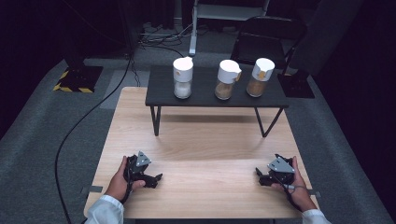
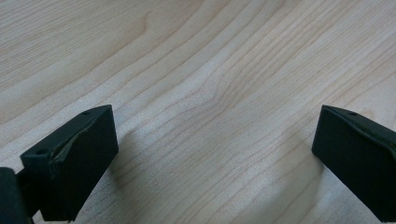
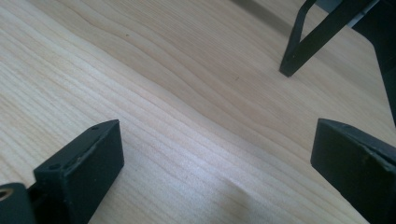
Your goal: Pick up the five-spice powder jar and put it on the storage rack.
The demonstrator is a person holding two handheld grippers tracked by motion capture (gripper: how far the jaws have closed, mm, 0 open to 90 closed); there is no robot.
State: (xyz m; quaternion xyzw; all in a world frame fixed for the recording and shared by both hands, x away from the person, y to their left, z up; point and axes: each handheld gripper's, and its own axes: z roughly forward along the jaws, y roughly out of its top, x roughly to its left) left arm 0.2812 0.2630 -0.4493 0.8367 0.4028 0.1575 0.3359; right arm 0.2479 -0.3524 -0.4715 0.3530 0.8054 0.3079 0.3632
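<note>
The left gripper (image 1: 157, 178) rests on the near left part of the wooden table (image 1: 205, 144), held in the person's left hand (image 1: 120, 183), its jaws spread wide with nothing between them. In the left gripper view the two black jaws stand far apart over bare wood grain, and the right jaw is cut off by the picture's edge. The right gripper (image 1: 259, 176) lies on the near right part of the table in the right hand (image 1: 296, 189), also released and holding nothing; its tips are small and dark in the high view and hard to make out. The two grippers are well apart.

Farther off, a low black shelf (image 1: 205, 95) on thin legs stands on the far part of the table. One leg (image 3: 303, 42) shows in the right gripper view, with the top cut off. On the shelf stand three jars with white lids: the left jar (image 1: 182, 77) with pale contents, the middle jar (image 1: 227, 79) and the right jar (image 1: 260, 77) with brownish contents. What fills them cannot be told.
</note>
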